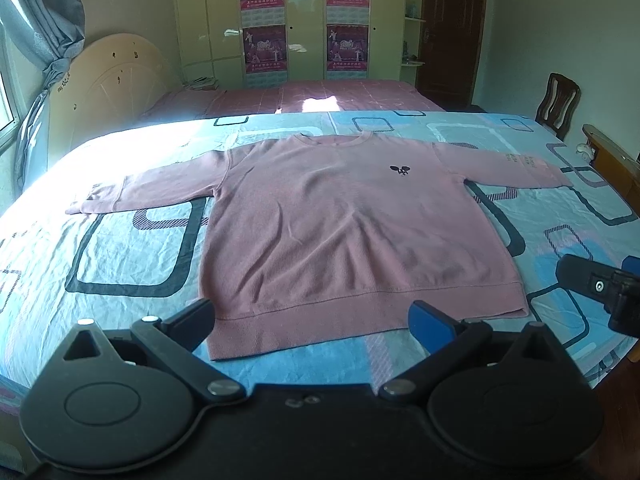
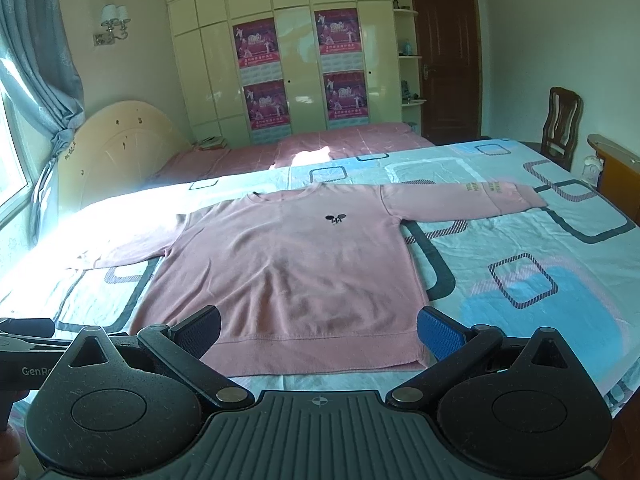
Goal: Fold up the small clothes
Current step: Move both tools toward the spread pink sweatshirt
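Note:
A pink long-sleeved sweater lies flat and face up on the bed, both sleeves spread out, hem nearest me. It also shows in the right wrist view. A small dark logo sits on its chest. My left gripper is open and empty, its fingers wide apart just above the hem. My right gripper is open and empty, also over the hem, nearer the sweater's right corner. The right gripper's tip shows at the right edge of the left wrist view.
The bed has a light blue sheet with dark rounded squares. A second bed with a pink cover lies behind. A wooden chair and bedside furniture stand at the right. Wardrobe and door at the back.

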A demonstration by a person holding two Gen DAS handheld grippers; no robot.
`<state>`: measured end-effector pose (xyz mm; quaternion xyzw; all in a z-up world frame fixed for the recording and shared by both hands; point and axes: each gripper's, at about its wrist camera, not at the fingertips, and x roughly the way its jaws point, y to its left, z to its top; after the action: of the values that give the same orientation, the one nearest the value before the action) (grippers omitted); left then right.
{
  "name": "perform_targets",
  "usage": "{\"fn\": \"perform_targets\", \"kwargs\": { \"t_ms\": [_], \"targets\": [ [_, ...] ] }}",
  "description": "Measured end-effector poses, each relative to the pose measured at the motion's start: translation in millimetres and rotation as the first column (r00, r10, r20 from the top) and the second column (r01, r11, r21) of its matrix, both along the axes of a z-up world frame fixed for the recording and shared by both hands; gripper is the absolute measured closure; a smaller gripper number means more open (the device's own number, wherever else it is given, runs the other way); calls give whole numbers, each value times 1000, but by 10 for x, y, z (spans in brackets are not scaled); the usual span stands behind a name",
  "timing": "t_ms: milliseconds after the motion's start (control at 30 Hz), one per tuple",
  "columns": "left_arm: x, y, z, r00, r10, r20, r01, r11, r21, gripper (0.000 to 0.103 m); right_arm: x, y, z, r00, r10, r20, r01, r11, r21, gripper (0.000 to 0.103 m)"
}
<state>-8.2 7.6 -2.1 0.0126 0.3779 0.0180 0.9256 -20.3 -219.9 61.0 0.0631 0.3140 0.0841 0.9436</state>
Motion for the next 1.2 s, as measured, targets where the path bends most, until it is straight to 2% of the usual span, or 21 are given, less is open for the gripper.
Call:
{"fn": "perform_targets", "kwargs": {
  "t_ms": [1200],
  "targets": [
    [251,111,-69,999,41,-13,-41,999,1,0,213,-37,-71,1000,-13,-17,13,1000,0,0]
  ]
}}
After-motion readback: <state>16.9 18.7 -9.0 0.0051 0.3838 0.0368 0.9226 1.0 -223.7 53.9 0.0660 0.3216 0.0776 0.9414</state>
